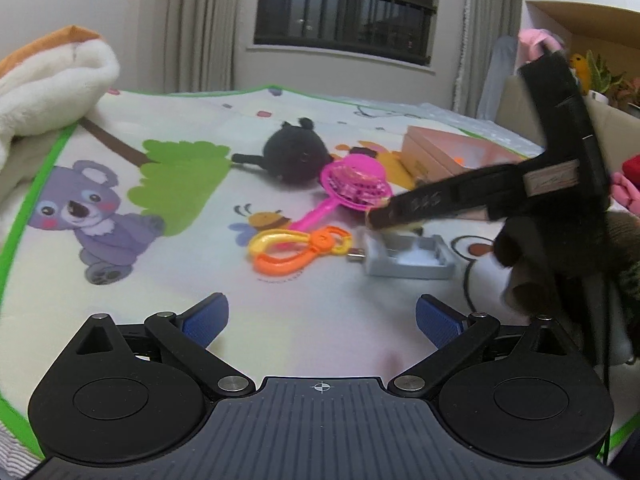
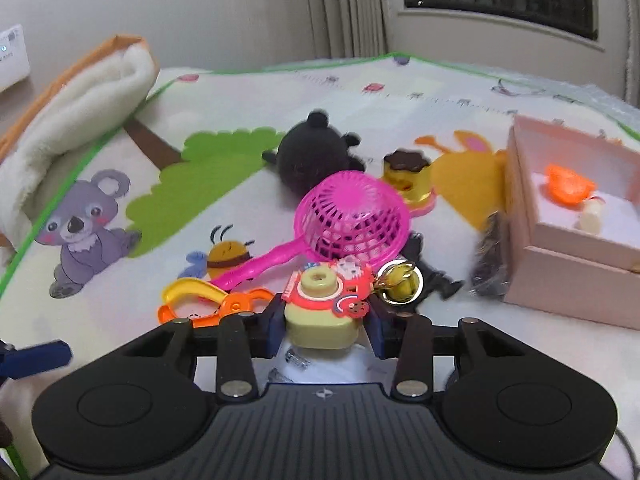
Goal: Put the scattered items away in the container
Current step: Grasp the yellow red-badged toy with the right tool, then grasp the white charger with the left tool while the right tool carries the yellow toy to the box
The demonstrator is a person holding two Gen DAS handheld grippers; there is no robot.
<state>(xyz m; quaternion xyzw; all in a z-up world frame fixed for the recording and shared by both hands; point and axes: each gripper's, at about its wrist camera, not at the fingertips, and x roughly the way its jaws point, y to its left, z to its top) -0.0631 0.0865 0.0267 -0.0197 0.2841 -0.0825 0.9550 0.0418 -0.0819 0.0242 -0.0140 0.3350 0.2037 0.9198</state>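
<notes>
My right gripper (image 2: 325, 332) is shut on a yellow and pink toy camera (image 2: 320, 308), its blue pads against both sides, low over a grey tray (image 1: 412, 258). A gold bell (image 2: 400, 282) hangs at the camera's right. Beyond lie a pink strainer (image 2: 348, 220), orange and yellow toy tongs (image 2: 200, 300), a black plush (image 2: 316, 152) and a pudding toy (image 2: 408, 176). The pink box (image 2: 572, 236) at the right holds an orange piece (image 2: 568, 184). My left gripper (image 1: 322, 320) stands open over bare mat, short of the tongs (image 1: 296, 250), with nothing between its pads.
Everything lies on a cartoon play mat (image 1: 120, 280) with a green border. A folded white blanket (image 1: 52, 88) sits at the left edge. A dark fuzzy item (image 2: 490, 256) rests against the box's left wall. The right gripper's body and a gloved hand (image 1: 560, 240) fill the right side.
</notes>
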